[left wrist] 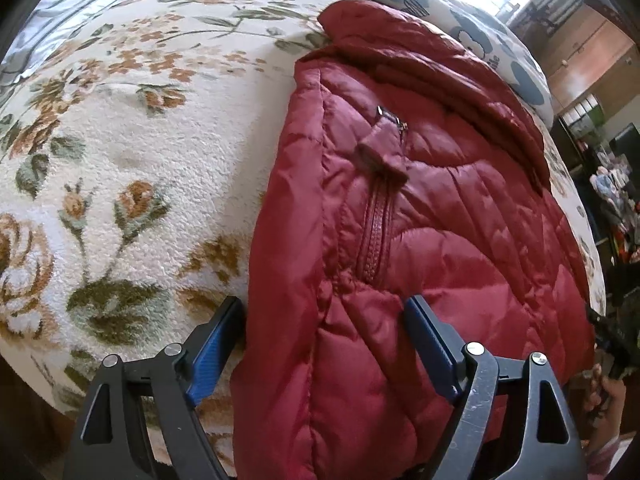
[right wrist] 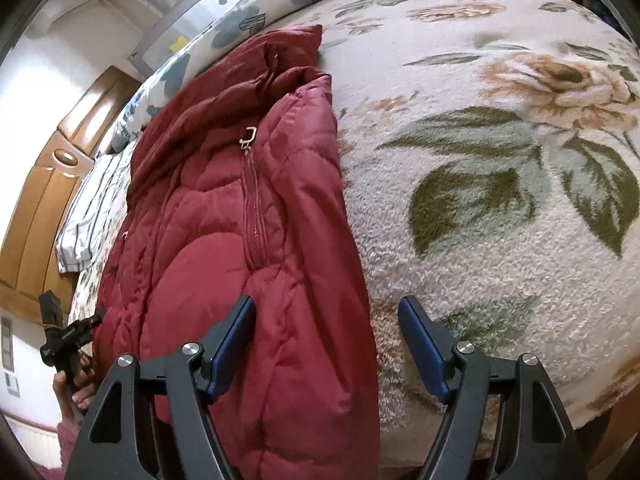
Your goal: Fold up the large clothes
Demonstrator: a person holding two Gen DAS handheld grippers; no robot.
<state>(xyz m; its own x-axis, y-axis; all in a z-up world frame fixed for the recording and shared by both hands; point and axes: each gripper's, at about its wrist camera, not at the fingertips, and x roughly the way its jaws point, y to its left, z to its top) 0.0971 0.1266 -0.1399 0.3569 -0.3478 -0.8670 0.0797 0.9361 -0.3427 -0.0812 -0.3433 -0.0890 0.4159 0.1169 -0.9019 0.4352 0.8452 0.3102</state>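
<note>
A dark red quilted down jacket [left wrist: 420,216] lies folded lengthwise on a floral blanket [left wrist: 132,152], zipped pocket facing up. My left gripper [left wrist: 324,305] stands open low over the jacket's near left edge; one finger is beside the edge over the blanket, the other over the fabric. In the right wrist view the same jacket [right wrist: 224,220] fills the left half. My right gripper [right wrist: 327,305] is open astride its near right edge, one finger above the jacket, the other above the blanket [right wrist: 500,200]. Neither pair of pads presses on the fabric.
A white quilt with blue prints [left wrist: 472,20] lies along the bed's far side. A striped pillow [right wrist: 92,208] and wooden headboard [right wrist: 52,184] are on the left in the right wrist view. Each view shows the other gripper in a hand [right wrist: 76,380] at its edge.
</note>
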